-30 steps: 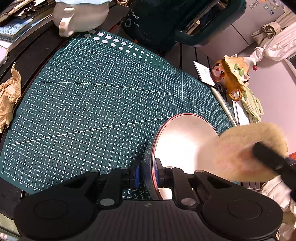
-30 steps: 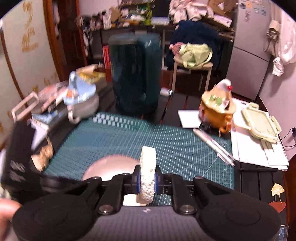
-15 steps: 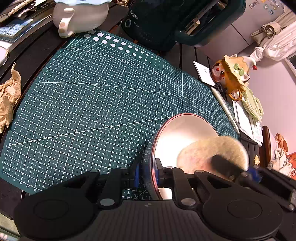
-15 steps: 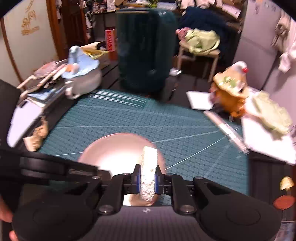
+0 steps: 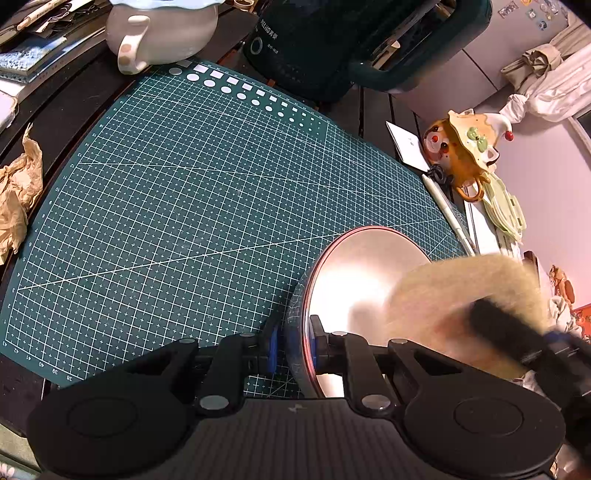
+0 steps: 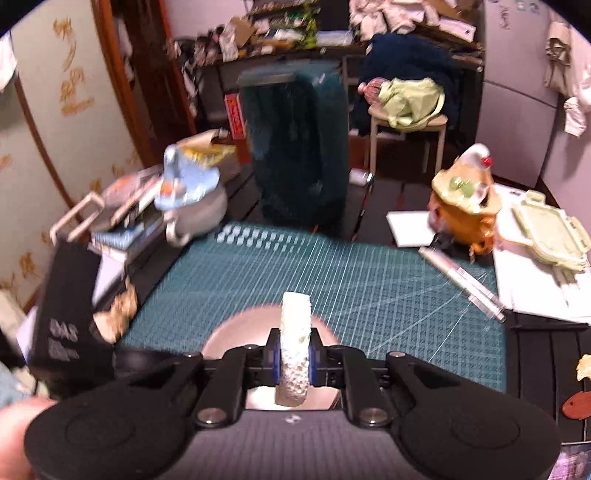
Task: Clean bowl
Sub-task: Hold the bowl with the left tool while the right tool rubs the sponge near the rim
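- Left gripper (image 5: 293,341): jaws nearly closed, clamped on the near rim of the bowl (image 5: 354,273), one pad inside the wall, one outside.
- Bowl: metal, red-edged rim, sits at the near right corner of the green mat (image 5: 184,192), tipped so its inside faces the left camera.
- Right gripper (image 6: 294,356): jaws narrow, pinching a round sponge (image 6: 294,354) edge-on between the blue pads.
- In the left view the sponge (image 5: 469,295) covers the right part of the bowl's inside and overlaps its right rim. It is blurred, so actual contact with the metal is unclear.
- Right gripper's black finger (image 5: 509,332) crosses the sponge face in the left view and hides part of it.
- Behind the mat: dark green appliance (image 5: 332,40) at centre, white teapot (image 5: 162,33) to its left. Both are well clear of the bowl.
- Right of the mat: orange clown pot (image 5: 465,155), pale green lid (image 5: 506,210), white pen (image 5: 447,210) along the mat edge. The pen is the closest of these to the bowl, not touching.
- Left edge: crumpled brown paper (image 5: 18,192) just off the mat.
- Right view: black box (image 6: 70,306) on the left, in front of part of the table (image 6: 546,347). A hand (image 6: 18,435) shows at the lower left corner.
- Centre of the mat is bare.
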Available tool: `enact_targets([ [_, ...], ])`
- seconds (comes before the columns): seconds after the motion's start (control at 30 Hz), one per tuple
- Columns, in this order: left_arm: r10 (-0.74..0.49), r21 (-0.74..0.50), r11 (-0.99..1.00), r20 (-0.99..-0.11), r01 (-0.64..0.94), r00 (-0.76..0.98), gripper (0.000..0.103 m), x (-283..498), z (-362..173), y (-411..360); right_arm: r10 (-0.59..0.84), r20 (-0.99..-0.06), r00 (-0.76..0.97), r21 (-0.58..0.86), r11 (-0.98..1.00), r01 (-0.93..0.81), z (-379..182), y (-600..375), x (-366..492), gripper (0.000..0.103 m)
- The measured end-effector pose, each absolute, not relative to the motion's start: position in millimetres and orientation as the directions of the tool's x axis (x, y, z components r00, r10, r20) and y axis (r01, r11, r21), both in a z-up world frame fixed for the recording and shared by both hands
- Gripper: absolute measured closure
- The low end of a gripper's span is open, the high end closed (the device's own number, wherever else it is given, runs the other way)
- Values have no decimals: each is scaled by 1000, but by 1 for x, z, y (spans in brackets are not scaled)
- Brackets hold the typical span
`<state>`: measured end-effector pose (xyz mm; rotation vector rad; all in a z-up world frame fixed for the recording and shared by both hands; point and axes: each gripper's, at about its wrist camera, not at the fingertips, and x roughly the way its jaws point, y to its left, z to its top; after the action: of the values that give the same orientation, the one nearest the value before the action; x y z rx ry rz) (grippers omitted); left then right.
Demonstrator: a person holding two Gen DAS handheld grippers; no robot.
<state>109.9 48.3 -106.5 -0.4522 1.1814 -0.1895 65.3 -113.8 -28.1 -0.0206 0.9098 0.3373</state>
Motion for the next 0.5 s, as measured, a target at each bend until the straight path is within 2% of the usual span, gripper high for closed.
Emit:
enact_targets([
  [0.1, -375, -437, 894, -847, -93, 376, 89, 109, -106, 48, 272, -806, 525, 123, 946, -301, -44, -107, 71, 91],
  [0.27, -376, -438, 894, -847, -93, 377, 89, 111, -109, 51, 135, -796, 589, -47, 958, -284, -45, -102, 65, 90],
  [0.33, -377, -439, 893, -846, -94, 377, 89, 111, -111, 52, 95, -764, 638, -107, 957, -270, -32, -106, 59, 90],
  [0.5, -375, -438, 894, -847, -94, 377, 89, 113, -113, 54, 136, -702, 699, -54, 969, -243, 2, -125, 52, 90],
])
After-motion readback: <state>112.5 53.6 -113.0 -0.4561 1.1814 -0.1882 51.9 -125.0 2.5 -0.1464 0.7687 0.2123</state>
